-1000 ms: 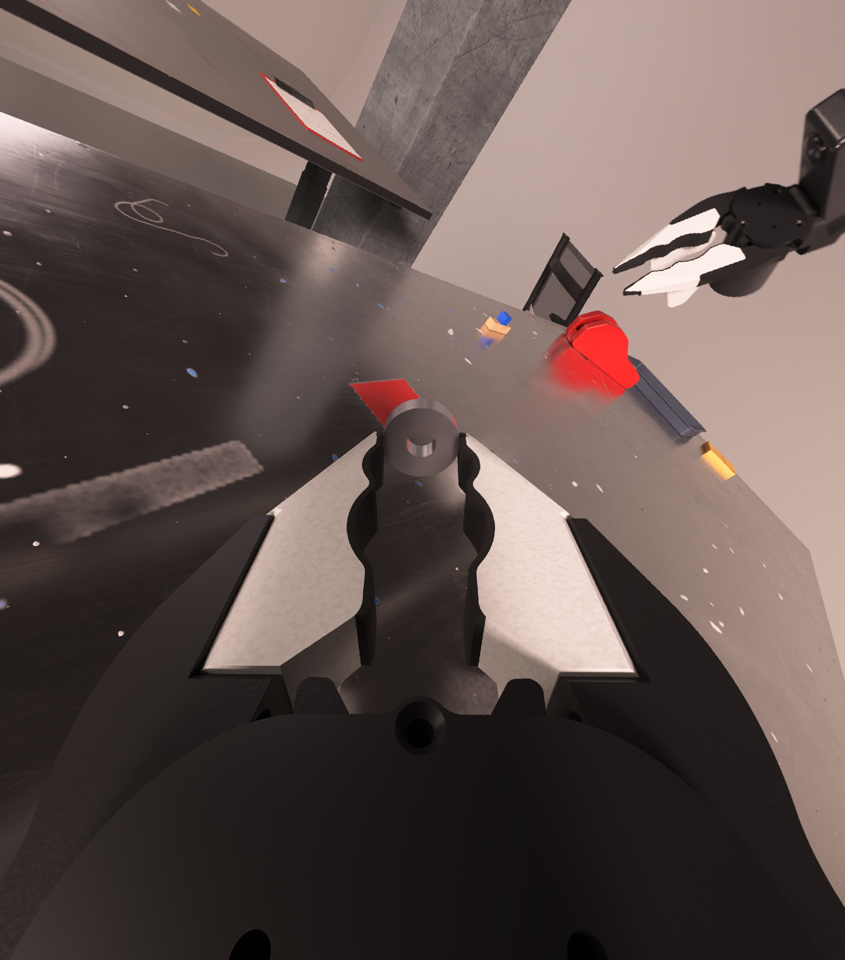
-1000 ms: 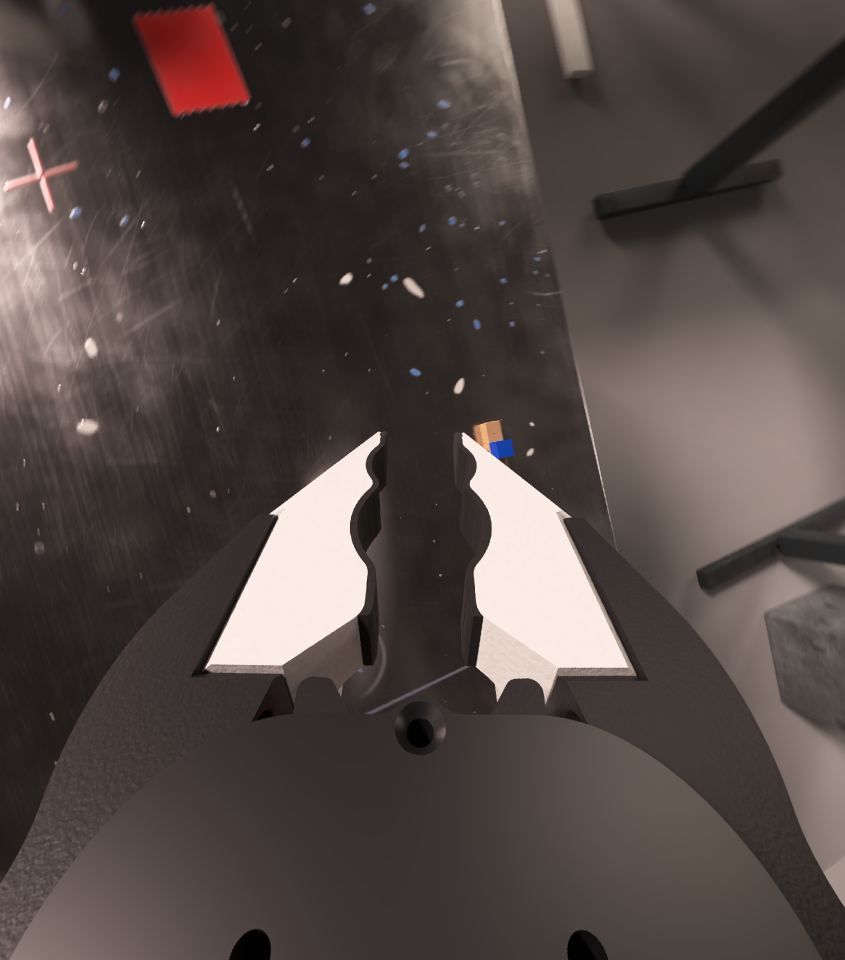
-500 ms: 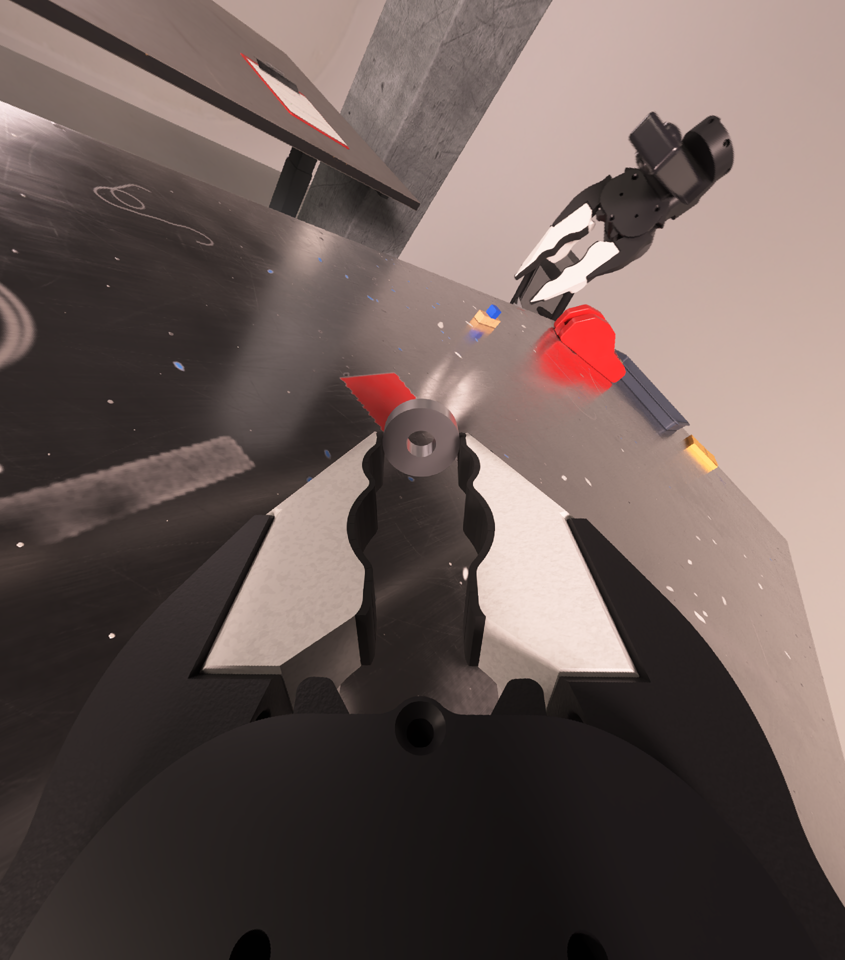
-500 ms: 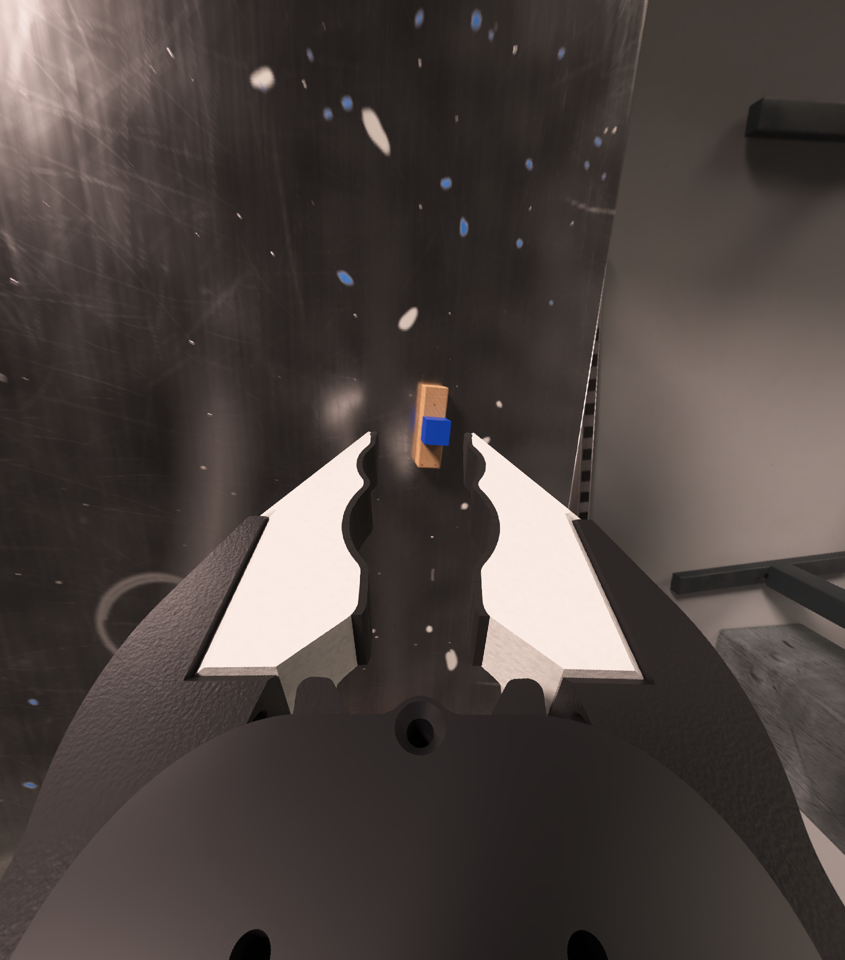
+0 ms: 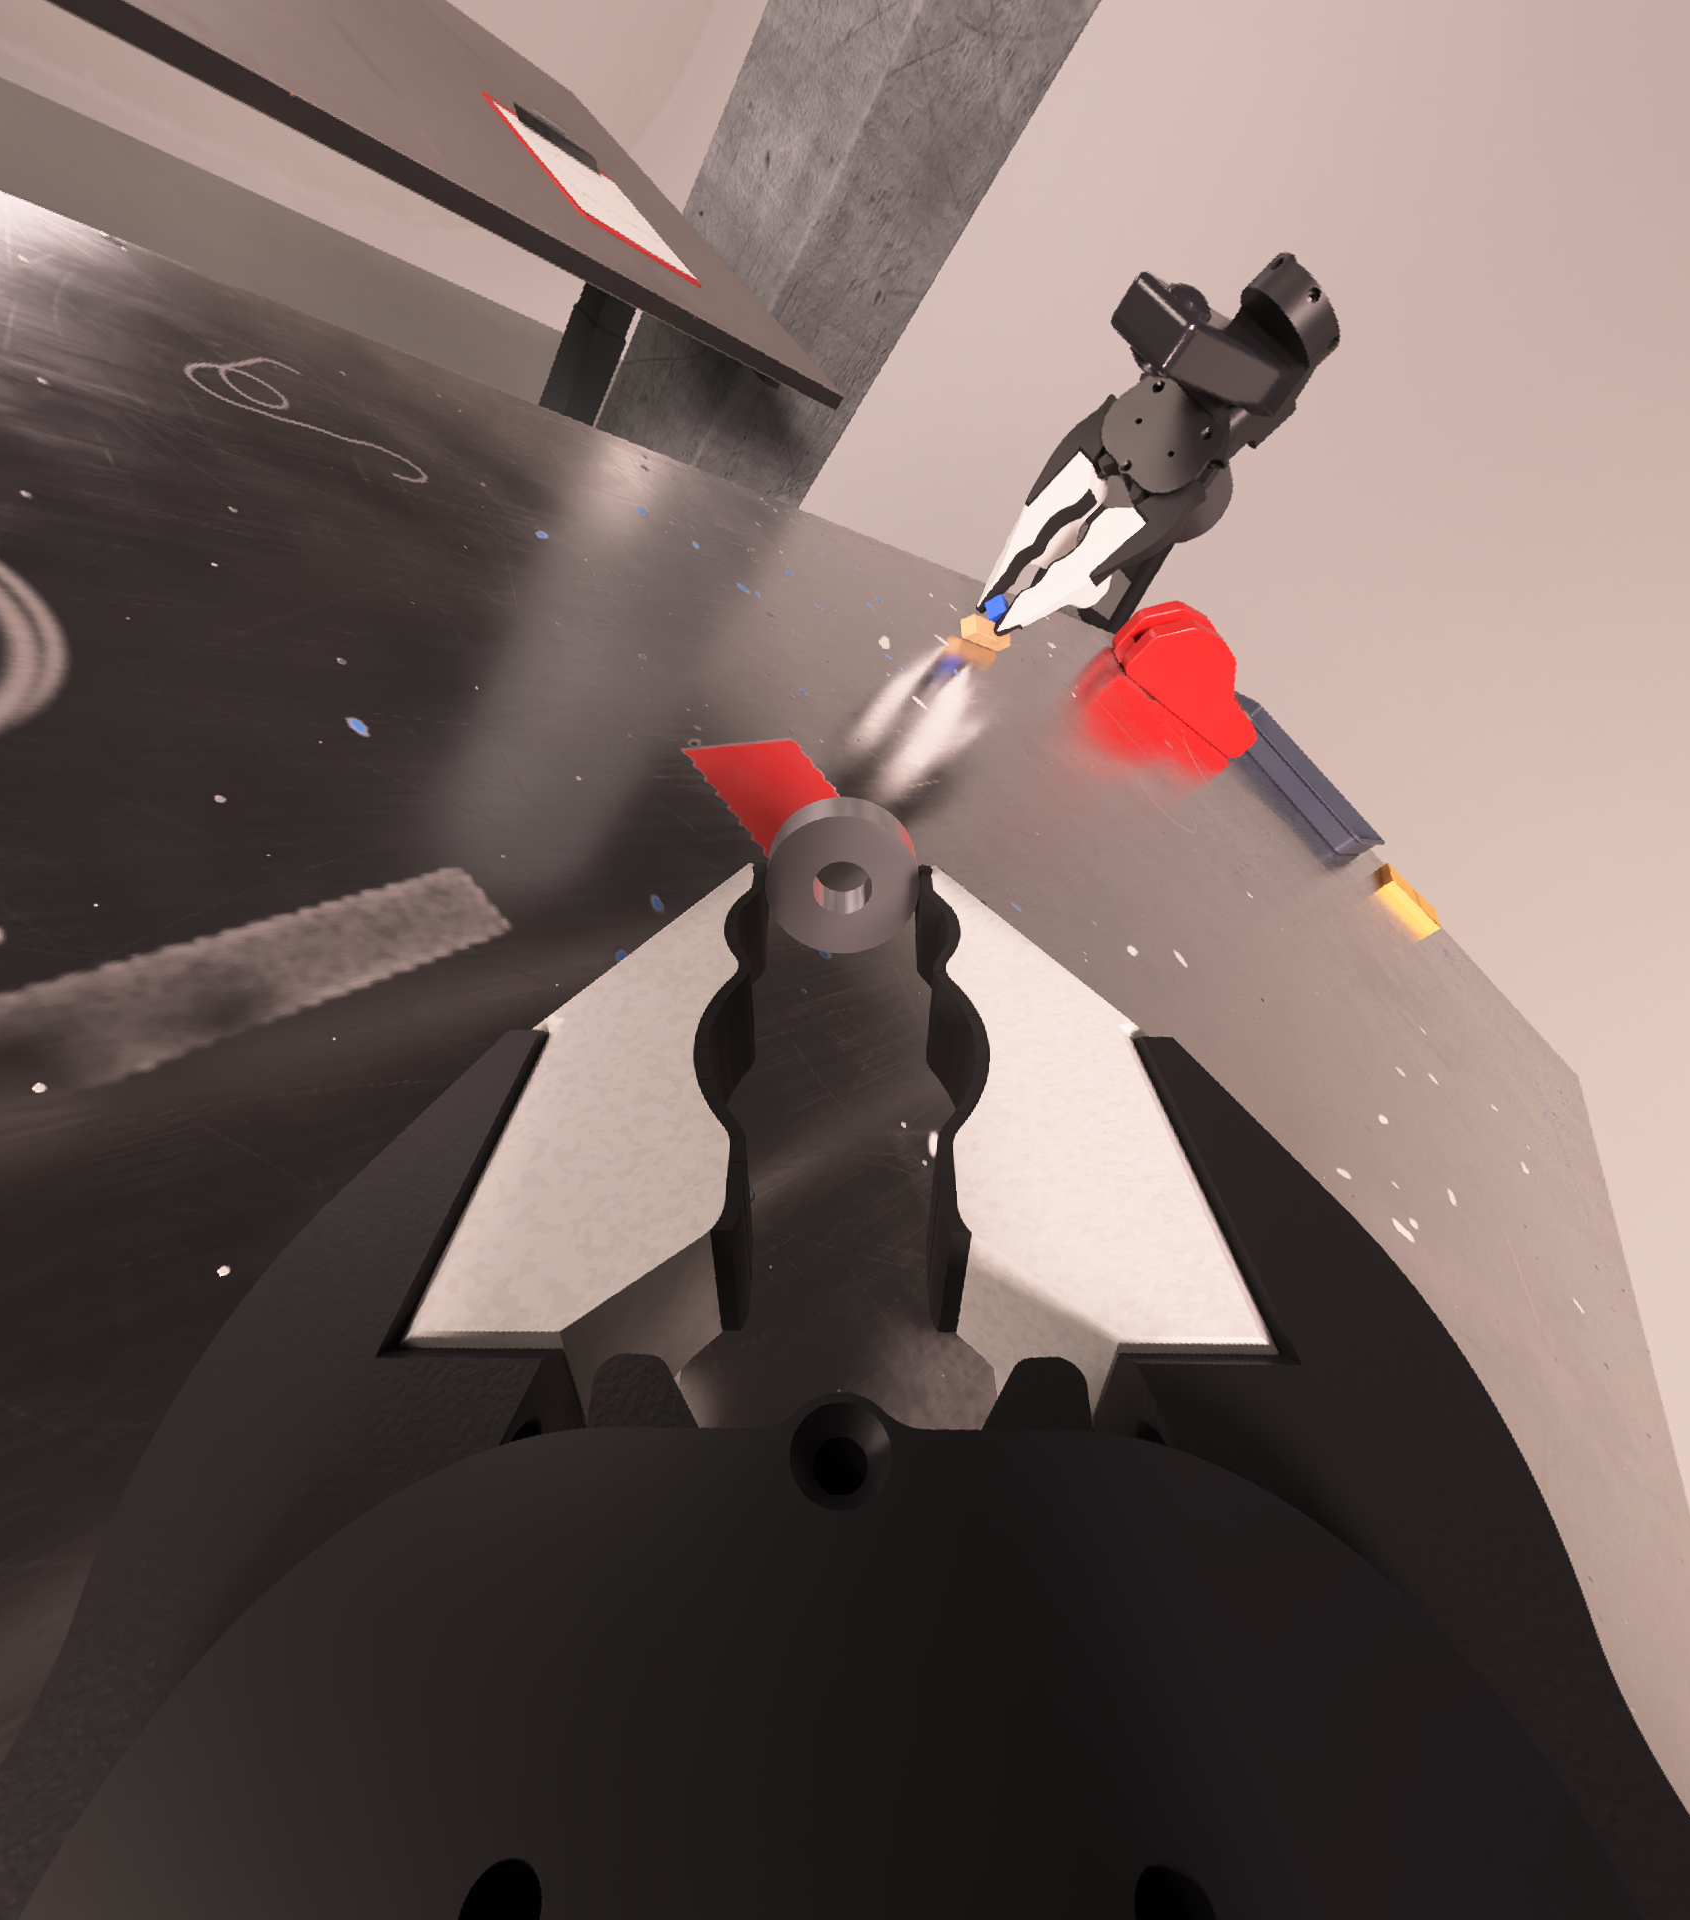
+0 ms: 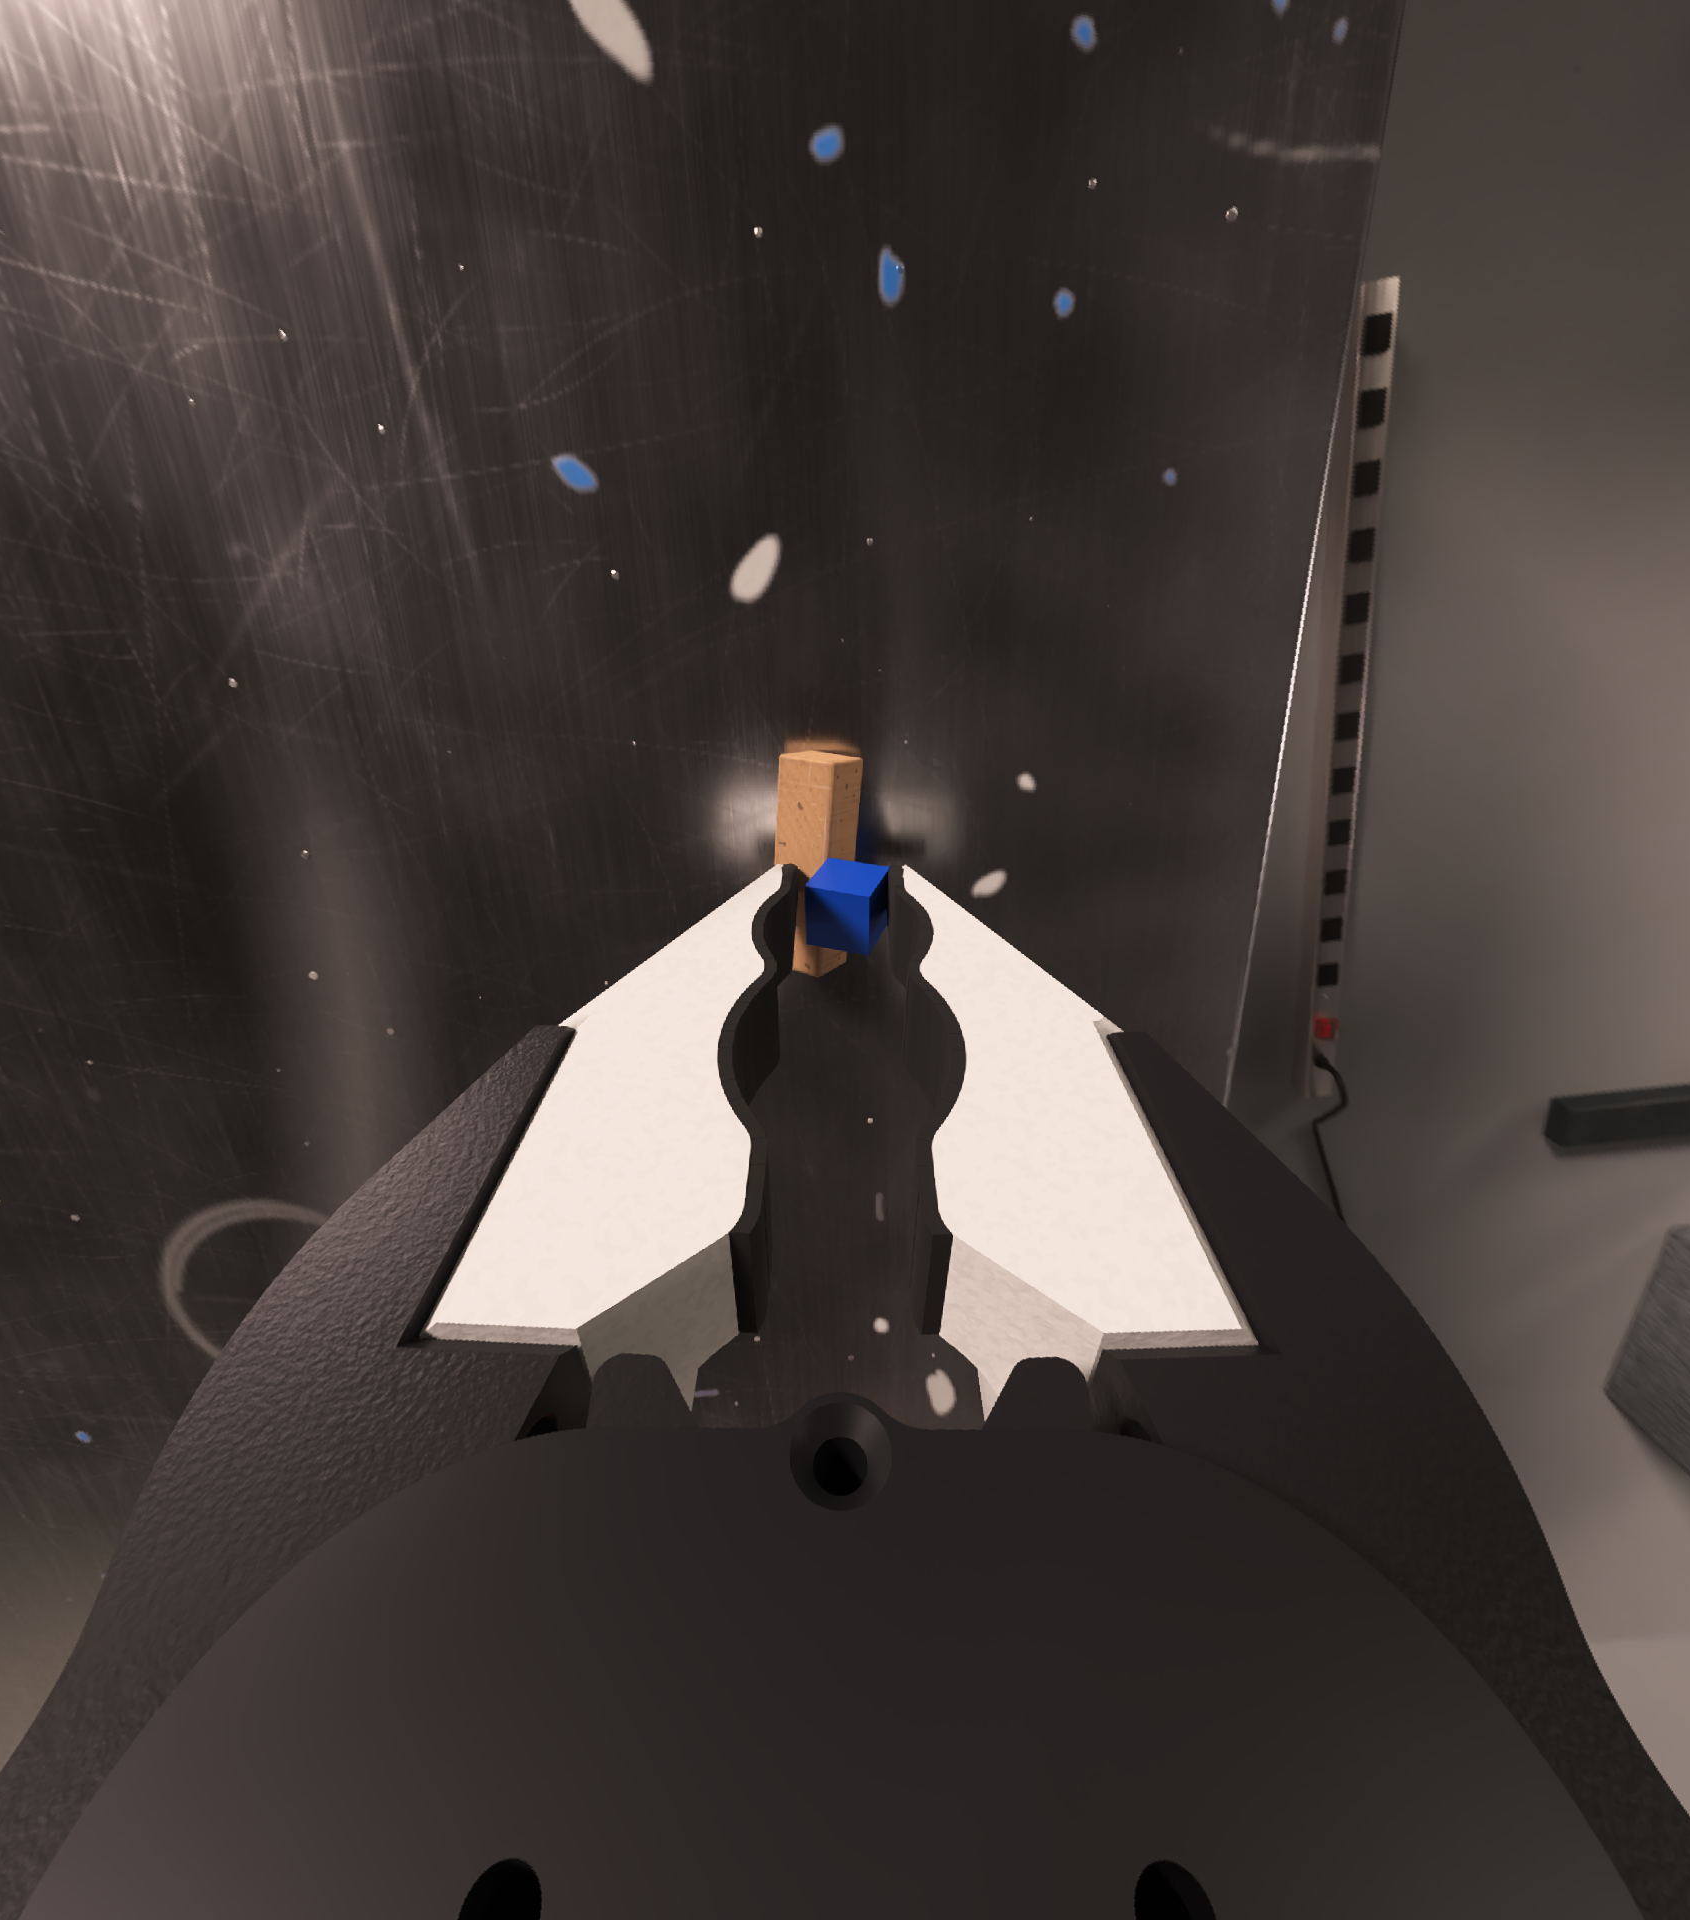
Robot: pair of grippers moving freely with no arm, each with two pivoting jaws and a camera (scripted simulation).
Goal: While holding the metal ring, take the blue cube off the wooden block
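Note:
My left gripper (image 5: pixel 841 883) is shut on the grey metal ring (image 5: pixel 841 888) and holds it above the dark table (image 5: pixel 301 675). The small blue cube (image 6: pixel 846 904) sits on the lying wooden block (image 6: pixel 817 821), near the table's far edge. My right gripper (image 6: pixel 846 878) points down at it, and its jaws stand closed against the cube's two sides. The left wrist view shows the same from afar: the right gripper (image 5: pixel 1002 613) has its tips on the cube (image 5: pixel 995 608), which rests on the block (image 5: pixel 981 636).
A red object (image 5: pixel 1168 686), a dark blue bar (image 5: pixel 1308 800) and a small orange block (image 5: pixel 1404 902) lie along the table's right edge. A red patch (image 5: pixel 753 774) is on the table beyond the ring. A power strip (image 6: pixel 1355 675) lies on the floor past the edge.
The right gripper has come down over the block and its jaws have narrowed onto the blue cube. The left gripper has kept the ring and barely moved.

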